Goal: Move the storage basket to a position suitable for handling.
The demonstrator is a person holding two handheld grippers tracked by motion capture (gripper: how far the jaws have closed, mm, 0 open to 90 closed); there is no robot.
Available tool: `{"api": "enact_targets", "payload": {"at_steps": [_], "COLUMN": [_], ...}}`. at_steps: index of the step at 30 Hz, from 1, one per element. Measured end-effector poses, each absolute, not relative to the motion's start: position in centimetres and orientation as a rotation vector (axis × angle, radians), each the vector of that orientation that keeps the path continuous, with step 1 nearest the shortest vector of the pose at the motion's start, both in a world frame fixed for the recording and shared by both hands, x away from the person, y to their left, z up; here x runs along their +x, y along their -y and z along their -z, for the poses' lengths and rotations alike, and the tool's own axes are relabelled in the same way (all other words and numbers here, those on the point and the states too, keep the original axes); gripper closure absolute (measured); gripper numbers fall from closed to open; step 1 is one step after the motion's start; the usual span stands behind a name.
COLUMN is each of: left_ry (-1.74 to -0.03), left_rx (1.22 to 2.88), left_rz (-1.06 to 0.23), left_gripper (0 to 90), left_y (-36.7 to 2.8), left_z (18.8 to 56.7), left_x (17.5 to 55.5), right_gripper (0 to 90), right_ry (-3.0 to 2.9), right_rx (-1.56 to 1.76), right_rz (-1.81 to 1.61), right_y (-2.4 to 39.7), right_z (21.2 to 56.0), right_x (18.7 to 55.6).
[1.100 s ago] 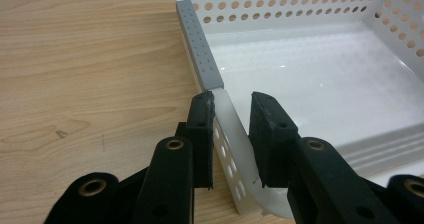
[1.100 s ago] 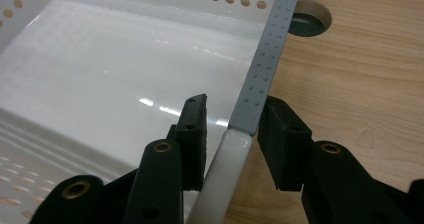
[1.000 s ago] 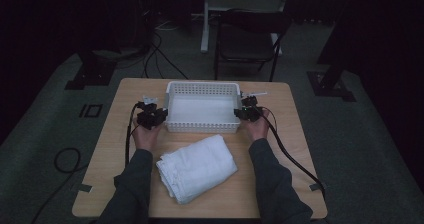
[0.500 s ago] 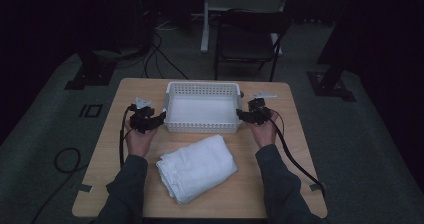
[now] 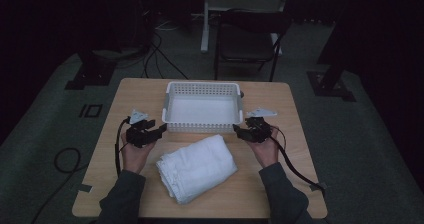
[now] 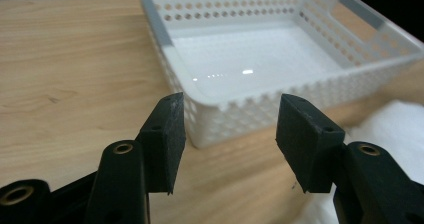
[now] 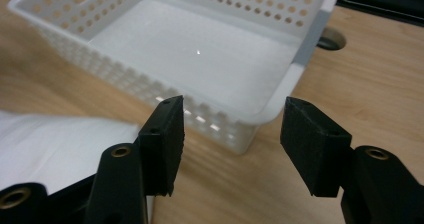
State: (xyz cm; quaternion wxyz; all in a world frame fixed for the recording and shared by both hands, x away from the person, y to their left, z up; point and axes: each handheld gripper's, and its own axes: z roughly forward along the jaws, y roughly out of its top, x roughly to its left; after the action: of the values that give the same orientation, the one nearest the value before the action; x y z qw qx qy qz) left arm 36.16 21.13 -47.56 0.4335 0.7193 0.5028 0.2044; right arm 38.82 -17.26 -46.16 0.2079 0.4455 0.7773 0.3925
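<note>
A white perforated basket (image 5: 202, 86) stands empty at the table's far middle. In front of it lies a folded white towel (image 5: 197, 166). My left gripper (image 5: 161, 129) hovers by the basket's near left corner, my right gripper (image 5: 236, 129) by its near right corner. Both have just been opening and now stand open with nothing between the jaws. In the left gripper view the gripper (image 6: 230, 129) faces the basket's corner (image 6: 235, 96), with the towel (image 6: 395, 124) at the right. In the right gripper view the gripper (image 7: 232, 129) faces the other corner (image 7: 270, 109), with the towel (image 7: 55, 139) at the left.
The wooden table (image 5: 280, 104) has bare room to the left and right of the basket. A cable hole (image 7: 330, 39) sits in the tabletop beside the basket. Beyond the table stand a dark chair (image 5: 250, 34) and stand bases, with cables on the floor.
Both grippers were shut at the basket's two short sides. They have opened, let go and drawn back toward the person and slightly outward. Basket and towel have stayed put.
</note>
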Motion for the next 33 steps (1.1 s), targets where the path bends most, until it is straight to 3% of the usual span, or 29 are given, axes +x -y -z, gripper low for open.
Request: {"api": "enact_targets", "payload": {"at_steps": [21,29,33], "left_ry": [-1.226,-1.214,-1.209], "left_rx": [1.855,1.879,1.913], "left_rz": [-0.526,-0.487,-0.463], "left_gripper": [38.6,38.5,42.5], "left_y": [-19.5,-18.6,-18.1], "left_z": [48.8,49.4,50.1], "left_x": [29.3,26.8,25.9], "right_gripper": [41.5,41.5,42.0], "right_ry": [-2.308,-2.341,-2.370], "right_rx": [1.168,1.156,1.158], "right_rz": [-1.095,-1.095,-1.079], "right_y": [14.5,14.0,13.5], "right_z": [49.8,50.5,51.2], "right_x": [36.2,35.9,35.8]}}
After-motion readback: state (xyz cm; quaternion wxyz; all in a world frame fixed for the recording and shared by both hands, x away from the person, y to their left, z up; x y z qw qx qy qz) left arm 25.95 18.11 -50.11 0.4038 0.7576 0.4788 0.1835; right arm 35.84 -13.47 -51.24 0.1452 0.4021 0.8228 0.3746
